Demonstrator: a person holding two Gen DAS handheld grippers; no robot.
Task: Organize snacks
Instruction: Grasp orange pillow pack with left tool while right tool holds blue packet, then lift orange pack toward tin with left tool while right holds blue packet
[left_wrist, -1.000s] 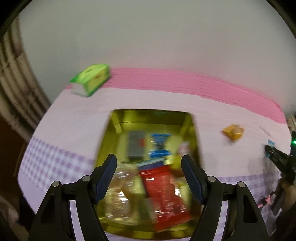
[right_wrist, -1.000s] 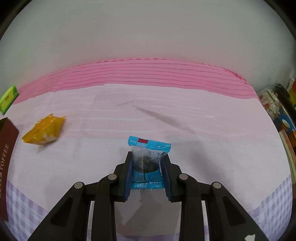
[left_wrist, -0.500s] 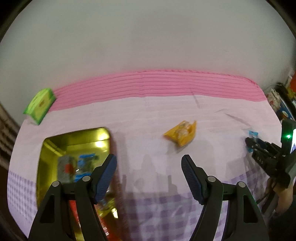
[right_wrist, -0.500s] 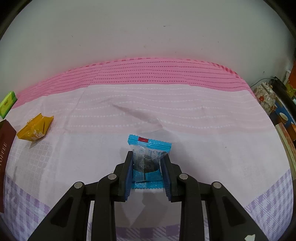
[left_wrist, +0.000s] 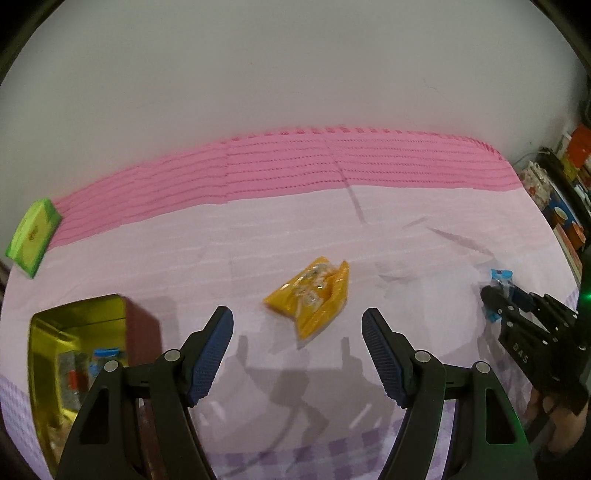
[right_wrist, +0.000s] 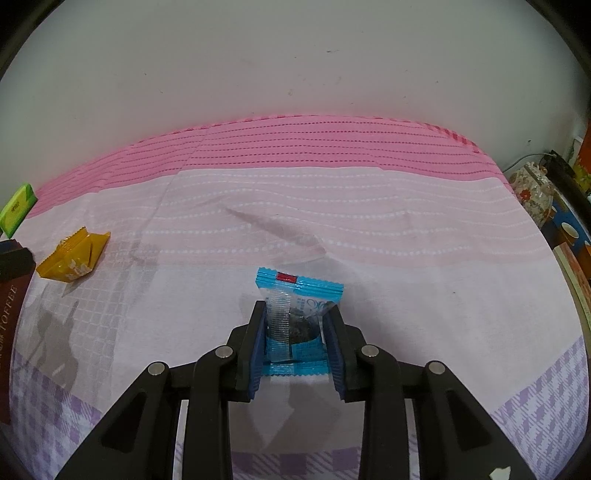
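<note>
A small blue snack packet lies on the pink tablecloth between the pads of my right gripper. The pads still touch its sides while the jaws are opening. The same packet and right gripper show at the right edge of the left wrist view. My left gripper is open and holds nothing. A yellow snack packet lies just beyond its fingertips, apart from them. The gold tin, with several snacks inside, sits at the lower left.
A green box lies at the far left by the pink band of the cloth. The tin's brown side marked TOFFEE stands left of the yellow packet. A patterned jar and boxes crowd the table's right end.
My left gripper has swung right, away from above the tin, to face the yellow packet. The right gripper's pads have parted slightly around the blue packet.
</note>
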